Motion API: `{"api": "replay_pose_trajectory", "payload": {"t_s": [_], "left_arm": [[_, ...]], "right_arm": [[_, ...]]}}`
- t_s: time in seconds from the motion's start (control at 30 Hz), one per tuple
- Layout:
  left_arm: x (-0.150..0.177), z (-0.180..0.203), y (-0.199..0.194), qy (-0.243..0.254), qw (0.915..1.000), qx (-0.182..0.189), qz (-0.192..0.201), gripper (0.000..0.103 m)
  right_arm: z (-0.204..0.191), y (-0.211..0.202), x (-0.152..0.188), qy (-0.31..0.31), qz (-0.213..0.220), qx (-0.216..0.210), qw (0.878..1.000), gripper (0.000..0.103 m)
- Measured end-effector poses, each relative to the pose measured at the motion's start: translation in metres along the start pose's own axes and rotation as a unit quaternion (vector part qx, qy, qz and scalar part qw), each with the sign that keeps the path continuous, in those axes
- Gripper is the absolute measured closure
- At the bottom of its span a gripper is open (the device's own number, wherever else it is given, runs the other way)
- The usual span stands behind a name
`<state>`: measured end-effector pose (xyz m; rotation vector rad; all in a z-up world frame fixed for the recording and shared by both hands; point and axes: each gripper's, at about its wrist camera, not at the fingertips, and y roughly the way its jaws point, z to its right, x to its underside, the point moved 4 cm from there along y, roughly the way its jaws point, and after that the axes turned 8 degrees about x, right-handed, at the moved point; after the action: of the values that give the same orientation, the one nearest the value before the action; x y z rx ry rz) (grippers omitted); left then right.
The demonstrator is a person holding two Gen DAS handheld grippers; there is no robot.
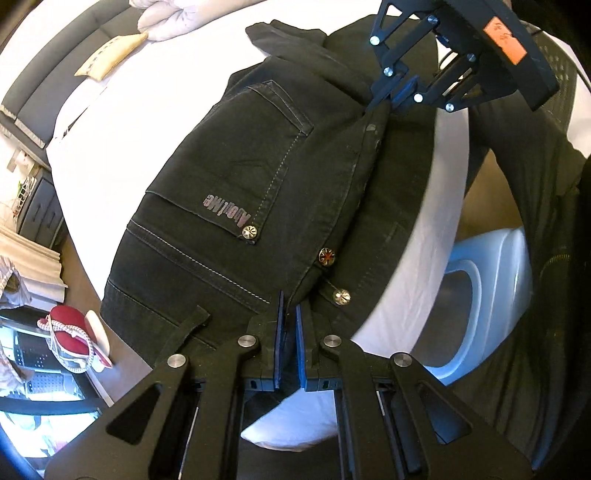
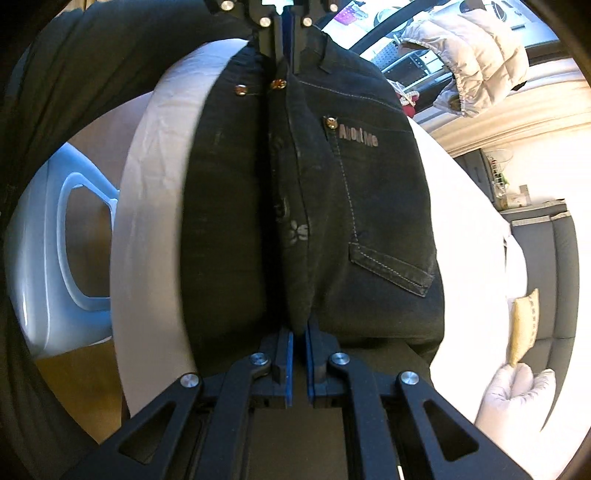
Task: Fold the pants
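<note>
A bedroom holds a bed (image 1: 122, 122) with a white sheet, and the black pants (image 1: 236, 177) lie across it near its edge, folded lengthwise so one back pocket (image 1: 258, 158) with a printed logo faces up. At the far left of the left wrist view a shelf with clutter and a red item sit beside the bed; a small yellow pillow (image 1: 110, 55) and a rolled white duvet (image 1: 173, 18) rest toward the headboard end. To the right, beyond the bed's edge, a pale blue plastic chair (image 1: 487, 295) stands on the floor.

The left gripper (image 1: 290, 306) is closed on the fabric at the waistband end, right beside the metal rivets (image 1: 327, 255), its blue pads pinching a raised ridge of cloth. The right gripper (image 1: 384, 101) is clamped on the same ridge further along, toward the seat and legs. From the right wrist view the ridge runs straight between the two tools, from the right gripper (image 2: 299, 339) up to the left gripper (image 2: 286, 48), with the pants (image 2: 369, 221) hanging down on either side of it.

The task looks partly done: the two legs seem already laid one over the other, and both tools now hold the folded edge lifted off the sheet. The crosswise folds, bringing legs toward waist, appear to remain. The leg ends are not clearly visible, so how neatly they line up cannot be told.
</note>
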<state>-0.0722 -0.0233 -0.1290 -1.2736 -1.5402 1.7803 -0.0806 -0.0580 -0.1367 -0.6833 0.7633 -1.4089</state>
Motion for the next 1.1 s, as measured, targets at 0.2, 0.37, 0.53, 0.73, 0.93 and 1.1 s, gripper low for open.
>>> {"api": "replay_pose_trajectory", "payload": {"t_s": [0.2,0.37,0.53,0.73,0.93,1.1], "left_arm": [[0.007,-0.003,-0.005,0.005,1.0,0.006,0.0,0.098],[0.013,-0.001,-0.006,0.003,1.0,0.009,-0.001,0.098],[0.017,0.001,-0.007,0.003,0.9999,0.01,-0.002,0.098],[0.022,0.003,-0.002,-0.002,1.0,0.007,0.0,0.098],[0.024,-0.004,-0.013,-0.026,0.9994,0.021,0.005,0.093],[0.024,-0.02,-0.048,-0.062,0.9975,0.032,0.015,0.091]], "right_arm": [[-0.01,-0.005,-0.003,-0.01,-0.013,0.023,1.0,0.096],[-0.017,-0.007,-0.016,-0.004,-0.019,0.029,0.999,0.096],[-0.024,-0.011,-0.014,-0.005,-0.021,0.032,0.999,0.096],[-0.038,-0.012,-0.01,0.012,-0.027,0.035,0.999,0.096],[-0.044,-0.007,-0.012,0.015,-0.034,0.037,0.999,0.094],[-0.047,-0.005,-0.014,0.025,-0.038,0.039,0.998,0.094]]}}
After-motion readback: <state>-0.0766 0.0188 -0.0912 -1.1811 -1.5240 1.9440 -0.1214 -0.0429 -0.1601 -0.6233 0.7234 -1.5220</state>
